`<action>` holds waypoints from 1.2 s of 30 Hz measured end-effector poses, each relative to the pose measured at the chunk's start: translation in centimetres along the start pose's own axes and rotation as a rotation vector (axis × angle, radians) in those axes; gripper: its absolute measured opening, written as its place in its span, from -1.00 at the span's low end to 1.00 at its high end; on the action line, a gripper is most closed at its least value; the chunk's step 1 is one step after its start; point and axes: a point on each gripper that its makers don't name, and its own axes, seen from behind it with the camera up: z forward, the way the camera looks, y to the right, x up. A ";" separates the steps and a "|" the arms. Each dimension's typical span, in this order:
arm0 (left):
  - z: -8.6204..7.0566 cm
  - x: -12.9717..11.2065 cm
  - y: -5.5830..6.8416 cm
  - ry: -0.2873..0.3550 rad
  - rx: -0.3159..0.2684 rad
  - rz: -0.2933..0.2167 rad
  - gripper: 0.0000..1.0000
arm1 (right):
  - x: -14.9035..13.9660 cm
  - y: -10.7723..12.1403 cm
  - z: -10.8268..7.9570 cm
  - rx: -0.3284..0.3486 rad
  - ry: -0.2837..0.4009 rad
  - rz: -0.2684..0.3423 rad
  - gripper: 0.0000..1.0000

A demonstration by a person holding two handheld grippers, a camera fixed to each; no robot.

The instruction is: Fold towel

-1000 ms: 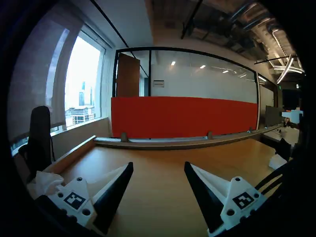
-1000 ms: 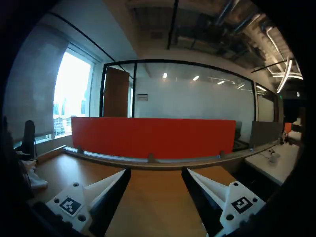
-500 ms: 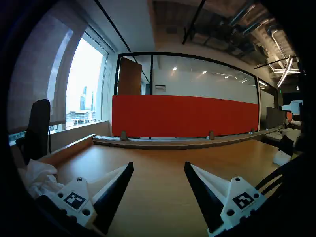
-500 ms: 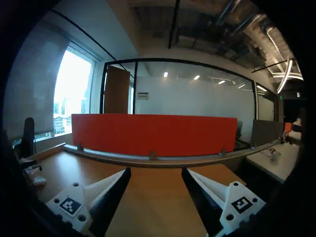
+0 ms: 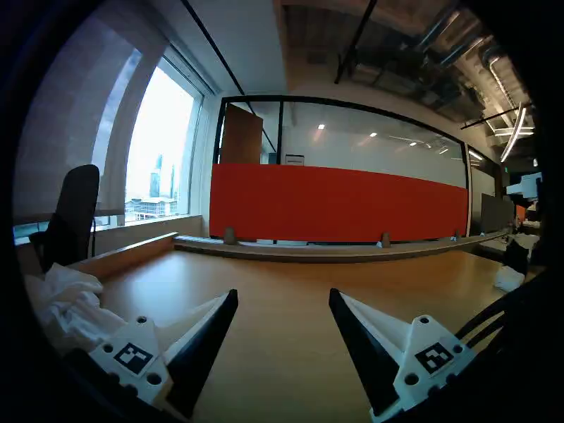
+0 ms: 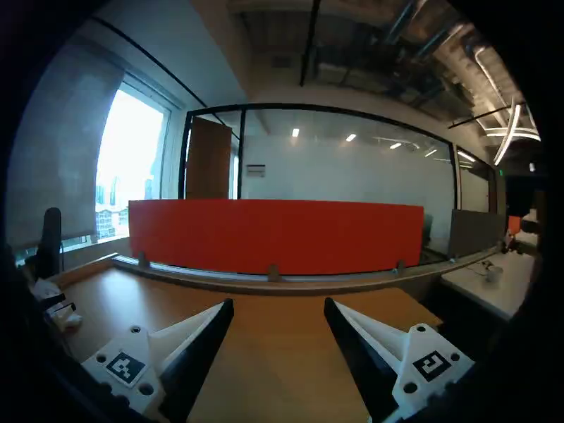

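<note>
Both gaping, left tool (image 5: 282,292), right tool (image 6: 278,302), coded tags (image 5: 132,357), crumpled towel (image 5: 67,310)

My left gripper (image 5: 282,292) hovers low over wooden desk (image 5: 395,278), fingers spread wide, nothing between them. Crumpled white towel (image 5: 67,307) lies on desk at my far left, just beside left finger. Black office chair (image 5: 70,218) behind towel, by window (image 5: 158,162). Red partition (image 5: 338,204) runs along desk's far edge. Small white object (image 5: 506,278) at far right, too small to identify.
</note>
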 end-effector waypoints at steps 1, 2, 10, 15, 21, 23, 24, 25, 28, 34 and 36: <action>0.0 -0.1 0.0 0.002 0.000 0.001 0.91 | -0.1 0.0 0.0 0.000 0.003 0.000 0.99; 0.0 -0.2 0.1 0.004 0.000 0.002 0.91 | -0.2 0.0 0.0 0.000 0.006 0.000 0.99; -0.1 -1.0 0.3 0.012 0.001 0.009 0.91 | -0.3 0.1 -0.3 0.012 0.016 0.007 0.99; -0.2 -1.1 0.3 0.016 0.004 0.032 0.91 | -0.6 0.4 -0.4 0.016 0.017 0.010 0.99; -0.3 -1.4 0.5 0.018 0.006 0.054 0.91 | -0.7 0.6 -0.5 0.016 0.016 0.015 0.99; -0.3 -1.4 0.5 0.018 0.007 0.054 0.91 | -0.7 0.7 -0.6 0.017 0.016 0.018 0.99; -0.3 -1.4 0.5 0.018 0.007 0.053 0.91 | -0.7 0.7 -0.6 0.018 0.015 0.018 0.99; -0.3 -1.4 0.5 0.018 0.007 0.054 0.91 | -0.7 0.7 -0.6 0.017 0.016 0.019 0.99; -0.4 -1.5 0.4 0.018 0.010 0.055 0.91 | -0.6 0.7 -0.6 0.017 0.018 0.021 0.99; -0.4 -1.4 0.4 0.018 0.019 0.057 0.91 | -0.2 0.8 -0.5 0.016 0.028 0.026 0.99; -0.4 -1.4 0.4 0.018 0.018 0.057 0.91 | -0.1 0.9 -0.5 0.016 0.032 0.027 0.99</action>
